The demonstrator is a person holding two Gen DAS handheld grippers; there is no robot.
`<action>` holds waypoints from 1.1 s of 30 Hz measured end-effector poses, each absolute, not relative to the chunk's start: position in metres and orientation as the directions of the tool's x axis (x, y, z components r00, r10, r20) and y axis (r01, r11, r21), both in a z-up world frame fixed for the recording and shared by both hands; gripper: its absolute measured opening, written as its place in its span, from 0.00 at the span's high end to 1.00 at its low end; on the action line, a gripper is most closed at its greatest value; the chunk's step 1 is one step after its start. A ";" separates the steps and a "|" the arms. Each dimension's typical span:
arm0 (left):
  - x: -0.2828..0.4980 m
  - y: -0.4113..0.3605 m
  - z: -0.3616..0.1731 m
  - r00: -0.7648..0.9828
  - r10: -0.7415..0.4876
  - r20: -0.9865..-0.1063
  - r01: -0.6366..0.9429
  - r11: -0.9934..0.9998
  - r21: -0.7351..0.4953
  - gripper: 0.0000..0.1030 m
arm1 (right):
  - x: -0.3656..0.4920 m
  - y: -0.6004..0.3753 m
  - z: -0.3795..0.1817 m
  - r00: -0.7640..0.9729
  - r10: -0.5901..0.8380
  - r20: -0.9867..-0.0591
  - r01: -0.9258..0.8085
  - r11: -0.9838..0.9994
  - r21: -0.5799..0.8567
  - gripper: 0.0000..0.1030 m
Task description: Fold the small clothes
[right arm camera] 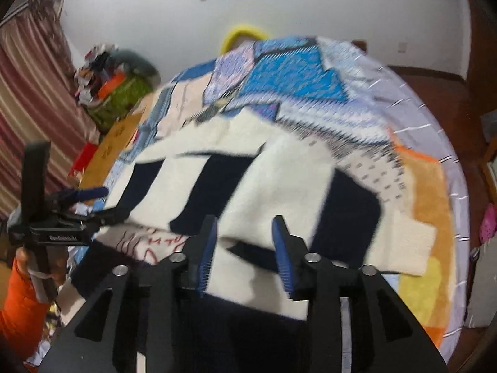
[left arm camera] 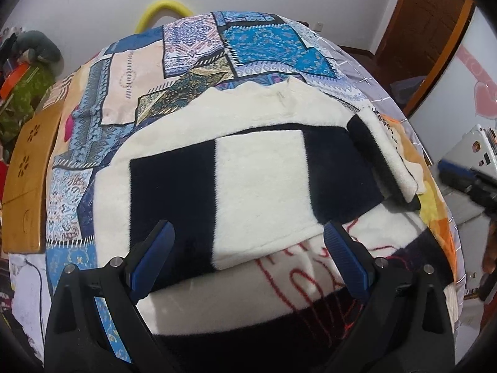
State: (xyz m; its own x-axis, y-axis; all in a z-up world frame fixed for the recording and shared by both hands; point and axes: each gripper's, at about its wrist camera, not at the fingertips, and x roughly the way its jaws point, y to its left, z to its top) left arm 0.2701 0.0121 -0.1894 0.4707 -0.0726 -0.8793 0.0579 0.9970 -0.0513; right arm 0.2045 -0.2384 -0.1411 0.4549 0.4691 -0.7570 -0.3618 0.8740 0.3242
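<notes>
sweater (left arm camera: 264, 186) | folded, under both claws | left claw (left arm camera: 248, 248) apart | right claw (right arm camera: 245, 248) apart, empty

Both my wrist cameras look steeply down, close over the black-and-white sweater (left arm camera: 261, 180) on the patchwork bedspread (right arm camera: 295, 80) they share.

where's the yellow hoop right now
The yellow hoop stands against the white wall behind the far edge of the bed, top centre in both wrist views.
</notes>
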 end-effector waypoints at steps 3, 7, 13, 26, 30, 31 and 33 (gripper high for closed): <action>0.275 0.006 -0.190 0.470 -0.076 -0.879 0.075 0.996 -0.046 0.05 | 0.206 -0.263 -0.137 0.512 0.409 -0.755 -0.313 0.908 0.280 0.57; 0.285 -0.003 -0.194 0.463 -0.081 -0.883 0.097 0.994 -0.041 0.05 | 0.216 -0.298 -0.147 0.541 0.318 -0.778 -0.213 0.947 0.239 0.57; 0.298 -0.008 -0.205 0.438 -0.083 -0.895 0.102 0.994 -0.042 0.05 | 0.229 -0.348 -0.180 0.528 0.223 -0.820 -0.060 0.972 0.225 0.57; 0.308 -0.018 -0.221 0.403 -0.087 -0.911 0.127 0.991 -0.039 0.05 | 0.247 -0.396 -0.283 0.379 0.177 -0.908 0.116 0.965 0.236 0.57; 0.312 -0.020 -0.226 0.394 -0.073 -0.916 0.123 0.992 -0.026 0.05 | 0.248 -0.397 -0.292 0.388 0.191 -0.902 0.116 0.960 0.253 0.57; 0.312 -0.020 -0.226 0.391 -0.074 -0.917 0.120 0.992 -0.028 0.05 | 0.249 -0.397 -0.293 0.387 0.190 -0.902 0.113 0.961 0.252 0.58; 0.311 -0.020 -0.226 0.390 -0.076 -0.918 0.116 0.993 -0.033 0.05 | 0.249 -0.396 -0.293 0.386 0.186 -0.903 0.107 0.964 0.245 0.71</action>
State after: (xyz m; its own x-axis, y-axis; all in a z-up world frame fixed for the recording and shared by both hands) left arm 0.3115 -0.0201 -0.2261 0.3900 -0.0760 -0.9177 0.1156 0.9927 -0.0331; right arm 0.2487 -0.3962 -0.2933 0.3863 0.1863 -0.9033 0.1074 0.9636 0.2447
